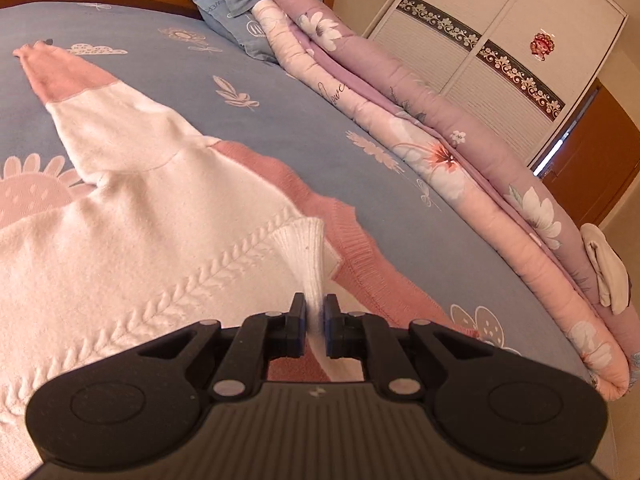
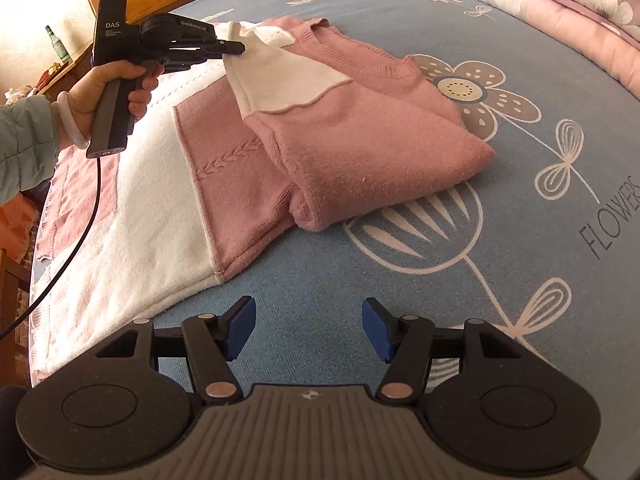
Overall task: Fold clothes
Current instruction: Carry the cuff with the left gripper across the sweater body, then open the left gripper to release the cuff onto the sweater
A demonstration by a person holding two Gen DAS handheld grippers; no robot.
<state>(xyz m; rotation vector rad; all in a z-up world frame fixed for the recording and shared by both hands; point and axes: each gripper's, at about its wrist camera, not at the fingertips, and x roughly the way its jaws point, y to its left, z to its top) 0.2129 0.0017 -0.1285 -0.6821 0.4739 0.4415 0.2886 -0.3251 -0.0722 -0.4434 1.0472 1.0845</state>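
The left tool point(image 1: 315, 322) is clamped on the white cuff point(image 1: 302, 246) of the pink sweater point(image 2: 340, 136) on the bed point(image 2: 440, 260); the right tool point(image 2: 309, 330) stands open, holding nothing.

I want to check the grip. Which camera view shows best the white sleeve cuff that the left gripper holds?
The left wrist view: the ribbed white cuff fans out close up, pinched in the shut left gripper. The right wrist view shows it only small and far, at that gripper's tip.
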